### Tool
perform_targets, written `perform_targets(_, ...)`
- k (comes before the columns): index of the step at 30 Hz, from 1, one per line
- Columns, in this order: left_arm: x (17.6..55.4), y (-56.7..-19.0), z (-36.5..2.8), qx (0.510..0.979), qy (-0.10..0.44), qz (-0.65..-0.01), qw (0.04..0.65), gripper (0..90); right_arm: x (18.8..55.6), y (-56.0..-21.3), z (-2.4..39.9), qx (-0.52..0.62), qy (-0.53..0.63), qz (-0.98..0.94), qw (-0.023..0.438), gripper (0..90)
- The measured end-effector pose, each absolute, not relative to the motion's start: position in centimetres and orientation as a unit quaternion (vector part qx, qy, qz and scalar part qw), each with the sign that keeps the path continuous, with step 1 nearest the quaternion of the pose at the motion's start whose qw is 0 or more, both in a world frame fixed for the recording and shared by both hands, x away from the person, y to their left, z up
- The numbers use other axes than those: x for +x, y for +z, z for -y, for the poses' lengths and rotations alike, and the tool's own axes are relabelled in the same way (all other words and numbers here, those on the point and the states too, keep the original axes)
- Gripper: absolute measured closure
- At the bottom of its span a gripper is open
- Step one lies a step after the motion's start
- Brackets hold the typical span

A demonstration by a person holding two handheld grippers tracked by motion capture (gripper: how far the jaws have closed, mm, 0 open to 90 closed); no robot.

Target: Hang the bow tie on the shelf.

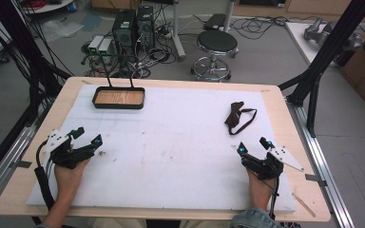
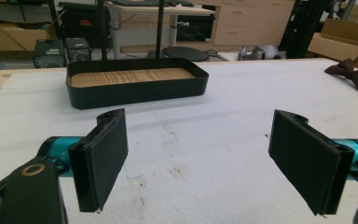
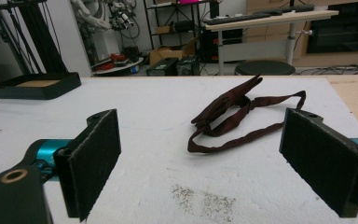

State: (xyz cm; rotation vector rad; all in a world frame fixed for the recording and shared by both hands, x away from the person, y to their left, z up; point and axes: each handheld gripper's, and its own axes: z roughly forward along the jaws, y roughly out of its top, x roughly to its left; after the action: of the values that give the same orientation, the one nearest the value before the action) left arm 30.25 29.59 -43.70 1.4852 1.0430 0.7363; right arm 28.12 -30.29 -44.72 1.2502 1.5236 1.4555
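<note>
On the left, the left tool (image 1: 86, 137) is held low over the near left part of the surface (image 1: 171, 152), its jaws spread wide with nothing between them. In the left gripper view the two black pads (image 2: 103, 158) stand far apart over bare white padding. Ahead of this tool and slightly to its left, well apart from it, a black tray with a wooden floor (image 2: 137, 86) is seen, two thin black uprights rising from its far wall. Nothing appears to lie in the tray.

Farther right, the dark red bow tie (image 1: 237, 116) with its looped strap lies loose on the surface. It sits just ahead of the right tool (image 1: 253, 146) and a little toward that tool's left, near but not touched. In the right gripper view the bow tie (image 3: 235, 114) is framed between the two wide-set pads (image 3: 95, 161), farther off than their tips, with its strap trailing toward the right-hand pad. The right tool is likewise fully spread and holds nothing.

The step in hand is judged to be the very start: both tools are poised, and no grasp has been made. The bow tie would seem to be meant for pickup by the right tool, with the tray a likely destination. For the next move, the right tool would need to be carried forward and lowered so that the bunched knot, rather than the thin strap, is taken between the pads before closing.
</note>
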Motion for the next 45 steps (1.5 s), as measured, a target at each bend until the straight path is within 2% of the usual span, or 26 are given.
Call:
perform_targets(29,30.2,-43.7,-29.4,0.633,0.311,-0.438,0.557,20.1,28.6,-44.6,30.1,0.486,0.546,-0.593,0.338,11.7)
perform_targets(31,30.3,-43.7,-29.5,0.633,0.311,-0.439,0.557,20.1,28.6,-44.6,30.1,0.486,0.545,-0.596,0.336,14.2)
perform_targets(39,30.4,-43.7,-29.5,0.631,0.311,-0.440,0.558,20.2,30.7,-43.0,29.5,0.476,0.524,-0.613,0.351,14.1)
perform_targets(45,30.4,-43.7,-29.5,0.631,0.310,-0.441,0.558,20.2,33.7,-41.6,29.6,0.498,0.516,-0.600,0.355,15.9)
